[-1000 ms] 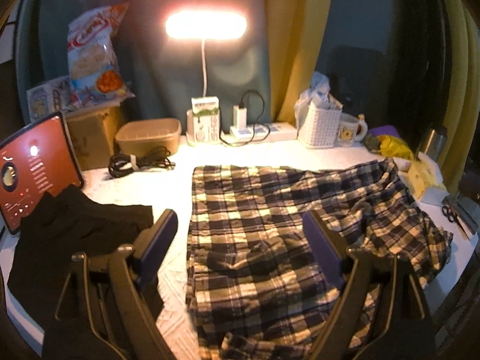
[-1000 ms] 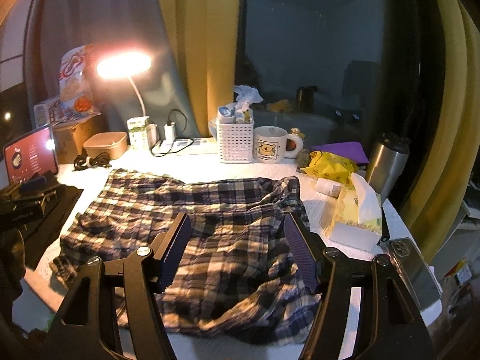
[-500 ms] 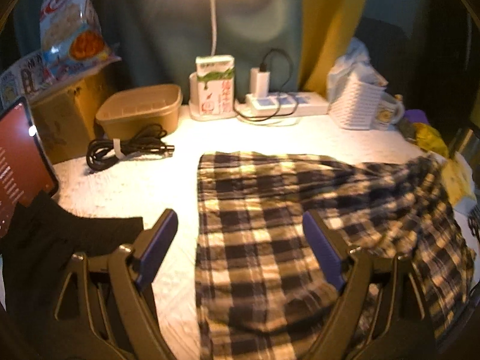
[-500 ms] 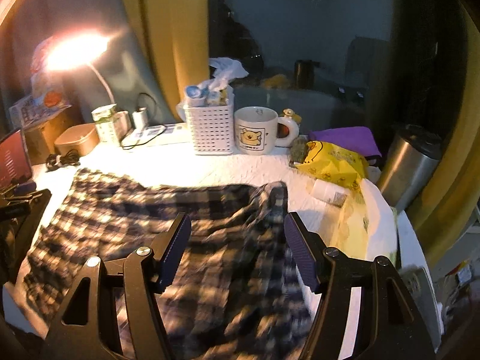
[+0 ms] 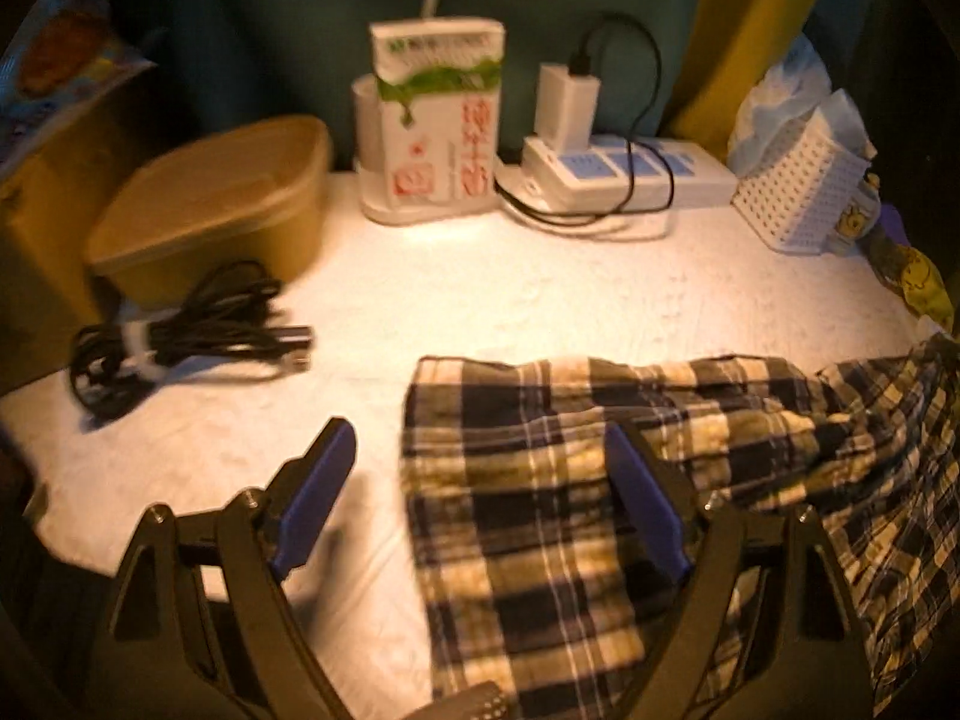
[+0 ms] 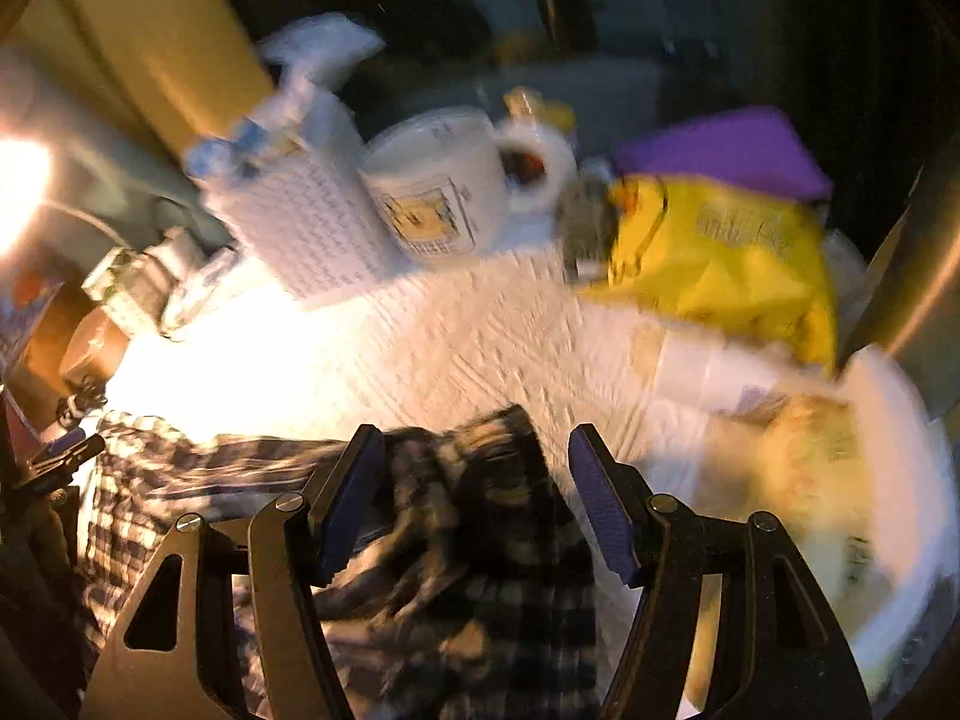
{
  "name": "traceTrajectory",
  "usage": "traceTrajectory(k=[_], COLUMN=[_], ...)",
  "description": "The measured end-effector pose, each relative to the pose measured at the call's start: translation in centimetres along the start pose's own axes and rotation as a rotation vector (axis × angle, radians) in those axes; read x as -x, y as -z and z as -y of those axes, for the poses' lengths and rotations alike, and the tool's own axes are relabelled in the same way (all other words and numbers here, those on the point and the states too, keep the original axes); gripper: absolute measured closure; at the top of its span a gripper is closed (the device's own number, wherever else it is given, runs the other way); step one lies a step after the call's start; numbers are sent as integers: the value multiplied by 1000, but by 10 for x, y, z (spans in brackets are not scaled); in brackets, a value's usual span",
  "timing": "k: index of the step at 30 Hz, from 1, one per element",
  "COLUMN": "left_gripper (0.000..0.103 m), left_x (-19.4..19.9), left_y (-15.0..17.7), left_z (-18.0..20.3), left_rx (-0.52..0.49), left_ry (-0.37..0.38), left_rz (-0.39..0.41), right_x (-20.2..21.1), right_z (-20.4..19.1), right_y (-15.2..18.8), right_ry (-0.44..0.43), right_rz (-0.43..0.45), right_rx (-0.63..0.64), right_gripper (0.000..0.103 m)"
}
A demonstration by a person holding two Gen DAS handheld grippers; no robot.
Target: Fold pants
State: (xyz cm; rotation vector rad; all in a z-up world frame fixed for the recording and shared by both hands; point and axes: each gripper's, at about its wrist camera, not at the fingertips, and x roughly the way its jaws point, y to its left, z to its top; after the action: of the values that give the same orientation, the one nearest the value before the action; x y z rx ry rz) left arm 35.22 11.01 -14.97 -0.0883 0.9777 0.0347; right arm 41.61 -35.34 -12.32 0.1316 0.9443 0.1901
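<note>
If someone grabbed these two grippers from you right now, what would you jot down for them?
Left gripper: open, empty, low over the near-left corner of the plaid pants.
Right gripper: open, empty, over the bunched far end of the pants.
Pants lie spread on the white table cover, rumpled on the right.
Done: no fold visible.
Left: grab both ends, fold.

Home desk: mug (image 6: 432, 180), power strip (image 5: 630, 171)

Left claw (image 5: 474, 498) black triangular frames, blue ribbed pads (silver screws), right claw (image 6: 471, 501) alike
</note>
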Motion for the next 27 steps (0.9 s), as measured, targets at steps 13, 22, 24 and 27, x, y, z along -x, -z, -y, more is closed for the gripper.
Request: traceTrajectory(k=[13,22,24,27], left_gripper=[99,100,100,97], left_x=[-7,46,37,12], left_y=[2,-35,-26,-13], left_z=[27,8,2,-5], left_rx=[-115,-71,-51,-29], left_ry=[47,24,12,-5], left_rz=[12,191,159,73], right_x=[59,70,29,-14], right_z=[-45,-49,-32,-12], right_y=[-3,-24,-13,10], right_ry=[15,61,84,74], right_rz=[259,322,139,-46], right_rx=[214,292,277,261], right_gripper=[83,83,83,77])
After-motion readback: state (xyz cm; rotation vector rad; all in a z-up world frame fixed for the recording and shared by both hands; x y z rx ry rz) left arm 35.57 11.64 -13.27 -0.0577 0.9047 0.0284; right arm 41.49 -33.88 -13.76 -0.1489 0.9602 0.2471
